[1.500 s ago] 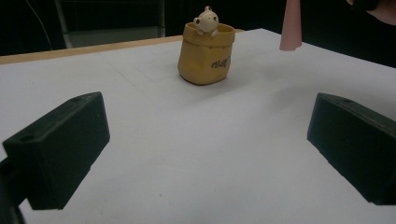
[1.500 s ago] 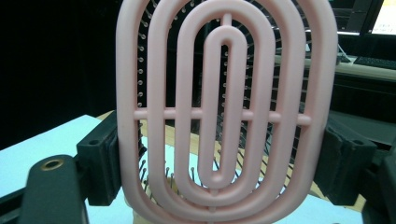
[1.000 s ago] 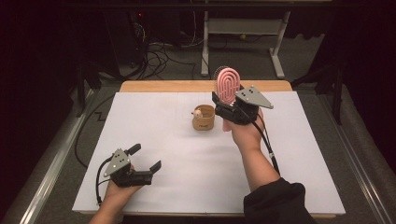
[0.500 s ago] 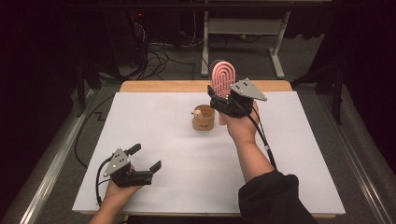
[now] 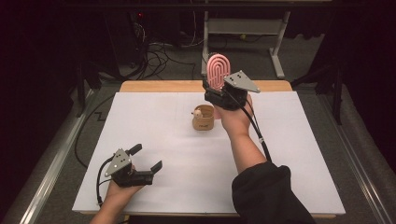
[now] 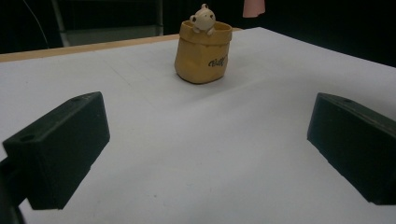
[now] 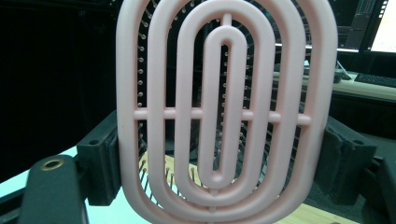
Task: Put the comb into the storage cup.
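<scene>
Right tongs (image 5: pixel 215 88) pinching a pink plastic hairbrush with an oval, vented head of concentric ribs (image 5: pixel 218 72), held upright above the far part of the desk (image 5: pixel 299 154), near its bare wooden back edge. In the right gripper view, brush head (image 7: pixel 227 112) seen from its ribbed back, rows of fine bristle pins visible through the slots, one black jaw pressed against each long side of the oval. Just beside and below that grip, on the white sheet covering the desk, a small tan sack-shaped pot with a little cream bear figure peeking over its rim (image 5: pixel 203 117), upright, apart from the brush and from the hand. In the left gripper view, same pot (image 6: pixel 202 50) straight ahead, dark script on its front, well beyond the two black jaws. Left tongs (image 5: pixel 147 161) spread wide with nothing between them, resting low over the near left corner of the sheet, cradled in the left hand (image 5: pixel 119 189), well apart from pot and brush. Right forearm in a dark sleeve (image 5: pixel 271 193) stretched across the sheet toward the raised brush.
</scene>
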`<state>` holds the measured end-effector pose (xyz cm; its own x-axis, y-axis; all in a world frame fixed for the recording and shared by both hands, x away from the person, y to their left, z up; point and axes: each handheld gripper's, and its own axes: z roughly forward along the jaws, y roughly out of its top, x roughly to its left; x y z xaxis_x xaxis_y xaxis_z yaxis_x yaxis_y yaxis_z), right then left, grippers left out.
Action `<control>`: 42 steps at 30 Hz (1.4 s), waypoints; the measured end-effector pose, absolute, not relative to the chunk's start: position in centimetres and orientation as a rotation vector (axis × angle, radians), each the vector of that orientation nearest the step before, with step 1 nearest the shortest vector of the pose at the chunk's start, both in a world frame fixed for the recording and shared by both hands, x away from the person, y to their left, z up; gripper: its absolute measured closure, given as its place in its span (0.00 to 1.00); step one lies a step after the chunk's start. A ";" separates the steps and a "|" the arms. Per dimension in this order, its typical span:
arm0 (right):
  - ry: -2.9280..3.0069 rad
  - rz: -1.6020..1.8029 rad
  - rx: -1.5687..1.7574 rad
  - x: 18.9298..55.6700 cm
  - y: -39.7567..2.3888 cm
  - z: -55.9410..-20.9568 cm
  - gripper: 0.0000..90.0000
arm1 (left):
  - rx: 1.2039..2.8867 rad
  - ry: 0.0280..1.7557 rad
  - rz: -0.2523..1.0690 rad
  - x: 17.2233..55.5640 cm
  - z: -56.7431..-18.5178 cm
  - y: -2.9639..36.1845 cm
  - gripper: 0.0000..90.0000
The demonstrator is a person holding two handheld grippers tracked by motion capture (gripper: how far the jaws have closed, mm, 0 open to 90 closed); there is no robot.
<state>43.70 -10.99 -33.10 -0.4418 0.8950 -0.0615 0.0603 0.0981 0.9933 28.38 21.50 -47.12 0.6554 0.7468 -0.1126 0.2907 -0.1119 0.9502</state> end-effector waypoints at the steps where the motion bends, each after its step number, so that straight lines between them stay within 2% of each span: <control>1: 1.638 1.430 0.956 43.7 -11.0 -33.1 0.22 | 1.691 0.852 0.480 28.4 -47.1 21.5 0.00; 28: 1.642 1.422 0.974 45.7 -8.0 -33.0 0.22 | 1.688 0.808 0.471 28.2 -47.1 21.4 0.00; 42: 1.635 1.409 1.037 47.3 -8.3 -34.2 0.22 | 1.712 0.816 0.474 28.3 -47.2 21.5 0.00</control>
<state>47.29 -8.27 -34.20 -0.4083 0.9126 -0.0223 0.1125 0.0745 0.9908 28.25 21.51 -47.21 0.6795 0.7275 -0.0953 0.2779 -0.1350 0.9511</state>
